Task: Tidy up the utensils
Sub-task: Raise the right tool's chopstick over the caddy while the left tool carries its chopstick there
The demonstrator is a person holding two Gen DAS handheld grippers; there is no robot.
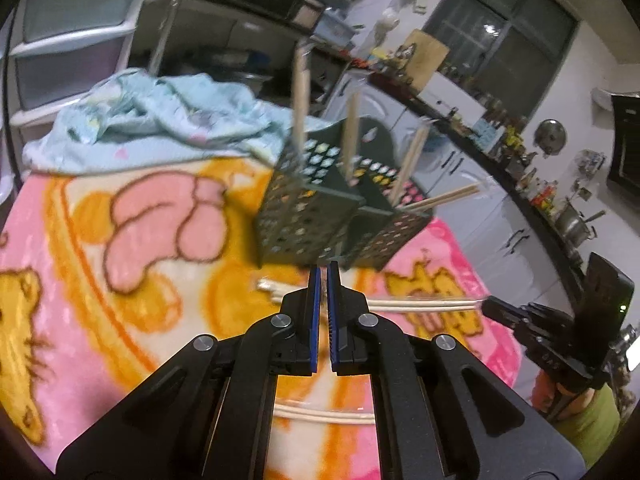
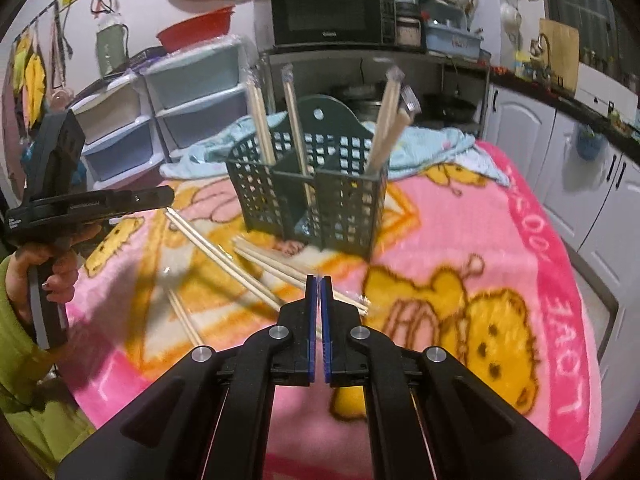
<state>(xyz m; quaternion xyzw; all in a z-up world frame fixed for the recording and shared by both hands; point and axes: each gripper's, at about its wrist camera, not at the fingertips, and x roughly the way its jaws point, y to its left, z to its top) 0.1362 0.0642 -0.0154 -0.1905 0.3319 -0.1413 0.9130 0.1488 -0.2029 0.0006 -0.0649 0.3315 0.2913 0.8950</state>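
Chopsticks [image 2: 224, 250] are what I am sorting, and the dark green basket [image 2: 308, 196] on the pink blanket [image 2: 520, 280] is my landmark for all of them. Left of the basket and nearer to me, one pair lies slanted on the blanket; a shorter length [image 2: 185, 316] lies nearer still. In front of the basket, close to its foot, a wrapped bundle [image 2: 296, 270] runs toward my right gripper [image 2: 319, 280]. Several pairs already stand upright in the basket's compartments, leaning on the lattice. Behind the basket sits a crumpled pale blue cloth [image 2: 436, 140].

My left gripper [image 1: 323, 268] has its jaws pressed together with nothing between them, and the right one's jaws are likewise shut and empty. Each hangs above the blanket, in front of the basket, clear of the sticks.

I judge these sticks to be light, stiff and thin, easy to lift but prone to roll or swivel in a narrow pinch. The clear wrapping on some looks slippery. The plush blanket lets them sink a little, so I would spread my jaws first, then come down across a pair near its middle, taking both sticks together so they stay level. Gripped near one end they would droop and twist. The basket looks light too and could tip if I knock it.
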